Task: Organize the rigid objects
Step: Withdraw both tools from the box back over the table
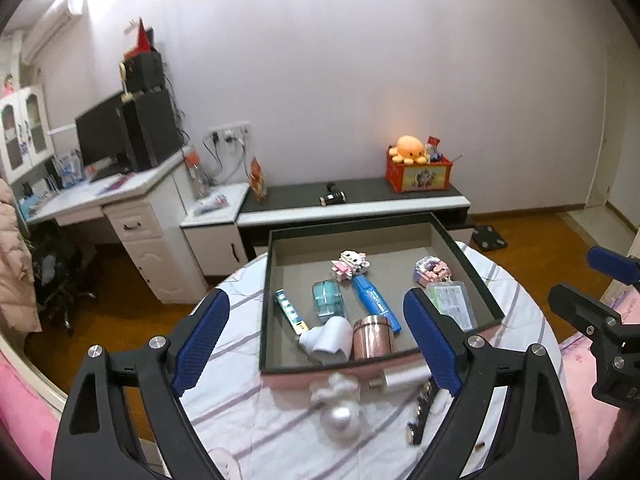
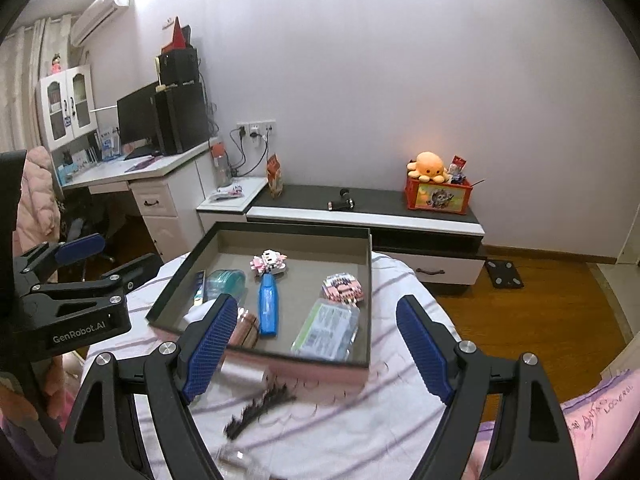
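Note:
A dark square tray (image 1: 280,236) (image 2: 370,296) sits on a round table with a striped cloth (image 1: 236,380) (image 2: 360,420). It holds a blue marker (image 1: 376,306) (image 2: 267,306), a copper tin (image 1: 372,338), a white bottle (image 1: 330,338), a teal case (image 1: 328,298), block figures (image 1: 350,265) (image 2: 342,288) and a clear packet (image 2: 326,330). In front of the tray lie a white pearl figure (image 1: 340,412), a silver tube (image 1: 402,378) (image 2: 242,374) and a dark hair clip (image 1: 420,412) (image 2: 260,410). My left gripper (image 1: 316,344) is open above these. My right gripper (image 2: 316,346) is open over the tray's near edge.
Behind the table stand a low black-and-white cabinet (image 1: 360,204) (image 2: 360,208) with an orange toy box (image 1: 418,170) (image 2: 438,192), and a white desk (image 1: 120,200) with a monitor (image 1: 100,136). Wooden floor surrounds the table. Pink bedding (image 2: 600,420) lies at the right.

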